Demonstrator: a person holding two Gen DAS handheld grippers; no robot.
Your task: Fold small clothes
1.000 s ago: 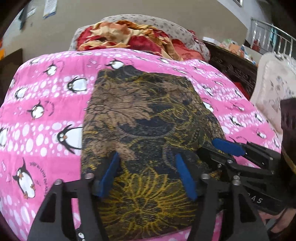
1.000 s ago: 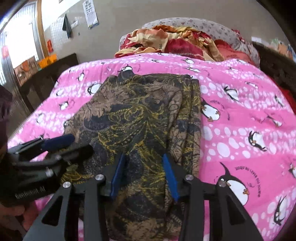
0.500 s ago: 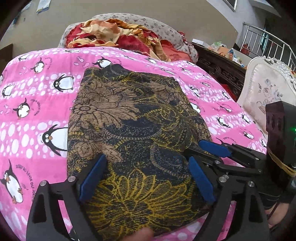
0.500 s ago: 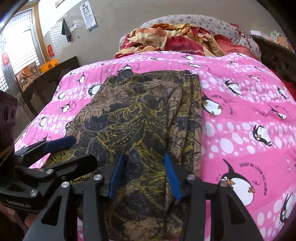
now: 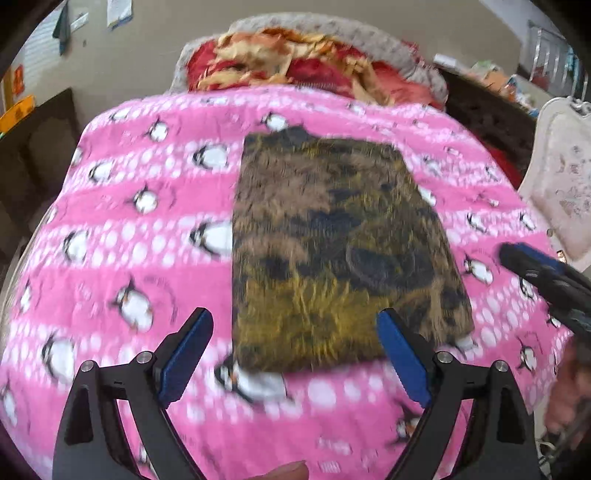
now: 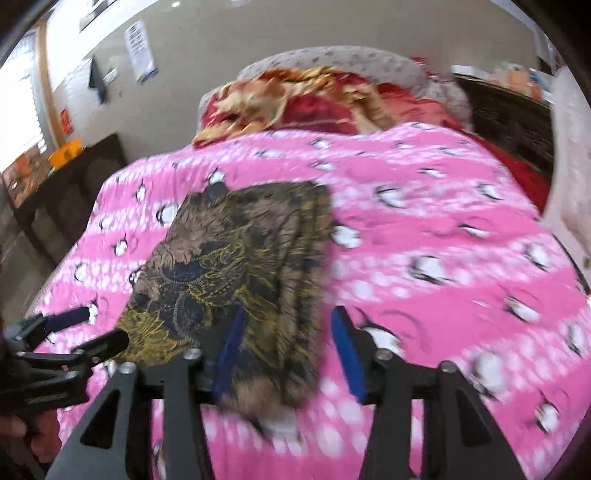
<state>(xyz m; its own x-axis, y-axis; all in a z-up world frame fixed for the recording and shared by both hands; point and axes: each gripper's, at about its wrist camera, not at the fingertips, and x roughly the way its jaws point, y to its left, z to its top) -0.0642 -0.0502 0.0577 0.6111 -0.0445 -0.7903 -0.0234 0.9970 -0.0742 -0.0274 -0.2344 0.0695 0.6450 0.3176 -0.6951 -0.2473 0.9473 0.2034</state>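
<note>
Left wrist view, left to right: dark cabinet (image 5: 44, 147) at the far left by the wall, papers (image 5: 118, 14) pinned above it. Pink penguin blanket (image 5: 129, 229) covers the bed. Red-and-orange bedding heap (image 5: 295, 59) at the head end, grey pillow (image 5: 388, 48) behind it. Dark carved wood furniture (image 5: 484, 114) to the right, then a white padded chair (image 5: 561, 177) at the edge. Frame is motion-blurred.

Folded cloth (image 5: 332, 251), brown, black and yellow batik print, lies flat mid-bed as a neat rectangle, nothing on top of it. Left claw (image 5: 295, 350) is wide, jaws have just been opening, nothing gripped; it hangs above the cloth's near edge, which shows between the blue pads (image 5: 184, 354) without touching them. Right claw's (image 5: 532, 266) tips poke in from the right, apart from the cloth's right edge, over bare blanket.

Right wrist view, left to right: bright window (image 6: 22, 122), orange tub (image 6: 68, 149) on the dark cabinet (image 6: 74, 192), left claw (image 6: 88, 328) low left near the cloth's (image 6: 236, 266) near-left corner, a hand (image 6: 33, 435) under it. Right claw (image 6: 286, 350) is part open, jaws have just been opening, holding nothing; the cloth's near right edge shows between the pads, clear of them. Blanket (image 6: 443, 240) to the right is bare. No obstruction over the cloth.
</note>
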